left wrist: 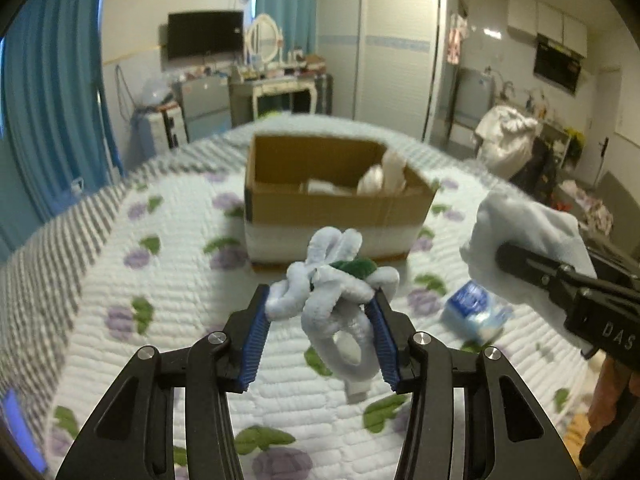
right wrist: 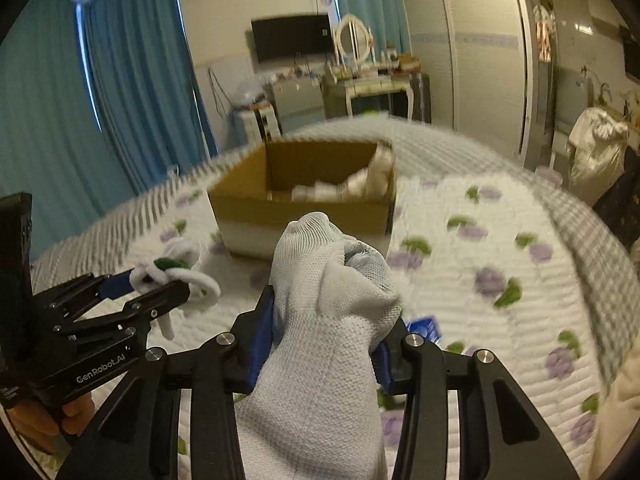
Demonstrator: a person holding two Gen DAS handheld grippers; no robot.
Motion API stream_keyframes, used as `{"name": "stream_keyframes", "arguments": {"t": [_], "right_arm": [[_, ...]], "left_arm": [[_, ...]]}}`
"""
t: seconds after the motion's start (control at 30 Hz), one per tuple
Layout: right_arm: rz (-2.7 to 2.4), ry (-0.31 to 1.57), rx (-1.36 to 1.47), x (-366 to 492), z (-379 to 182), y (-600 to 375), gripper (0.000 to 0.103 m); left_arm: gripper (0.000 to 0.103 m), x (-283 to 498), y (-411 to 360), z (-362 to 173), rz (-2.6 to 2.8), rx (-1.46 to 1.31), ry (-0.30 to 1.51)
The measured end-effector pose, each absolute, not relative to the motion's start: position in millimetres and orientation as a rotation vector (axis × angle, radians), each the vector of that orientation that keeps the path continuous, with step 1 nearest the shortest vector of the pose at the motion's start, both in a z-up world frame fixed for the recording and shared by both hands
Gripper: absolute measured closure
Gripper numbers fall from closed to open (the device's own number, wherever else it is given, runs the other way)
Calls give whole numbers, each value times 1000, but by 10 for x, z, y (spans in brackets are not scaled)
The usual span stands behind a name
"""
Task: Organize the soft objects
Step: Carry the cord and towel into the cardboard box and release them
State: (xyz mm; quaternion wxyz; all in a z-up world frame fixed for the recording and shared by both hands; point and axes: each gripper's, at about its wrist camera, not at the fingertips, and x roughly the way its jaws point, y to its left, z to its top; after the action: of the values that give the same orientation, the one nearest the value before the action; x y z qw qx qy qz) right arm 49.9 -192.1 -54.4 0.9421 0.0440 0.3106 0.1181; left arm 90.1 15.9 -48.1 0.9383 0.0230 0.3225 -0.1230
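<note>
Risk I see: left gripper (left wrist: 320,316) pinches only loops of the fluffy white-and-green chenille toy (left wrist: 334,280), right gripper (right wrist: 330,320) clamps the white knitted glove (right wrist: 320,312), either may slip before the open brown cardboard box (left wrist: 340,204).

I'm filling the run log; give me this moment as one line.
left gripper: shut on fuzzy white loop toy | right gripper: shut on white glove | cardboard box: ahead, open
</note>
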Motion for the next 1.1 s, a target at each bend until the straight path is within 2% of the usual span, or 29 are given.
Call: {"name": "stream_keyframes", "arguments": {"t": [0.3, 0.53, 0.73, 1.1], "right_arm": [[278, 474, 78, 717, 369, -2080, 61], [288, 441, 85, 1291, 635, -2021, 61], [301, 499, 108, 1992, 447, -1903, 61], [278, 663, 151, 2985, -545, -1839, 62]], "left_arm": [[56, 1045, -7, 212, -271, 63, 541], [56, 1599, -124, 408, -261, 85, 508], [56, 2241, -127, 216, -231, 86, 531], [56, 2886, -209, -617, -163, 161, 646]]}}
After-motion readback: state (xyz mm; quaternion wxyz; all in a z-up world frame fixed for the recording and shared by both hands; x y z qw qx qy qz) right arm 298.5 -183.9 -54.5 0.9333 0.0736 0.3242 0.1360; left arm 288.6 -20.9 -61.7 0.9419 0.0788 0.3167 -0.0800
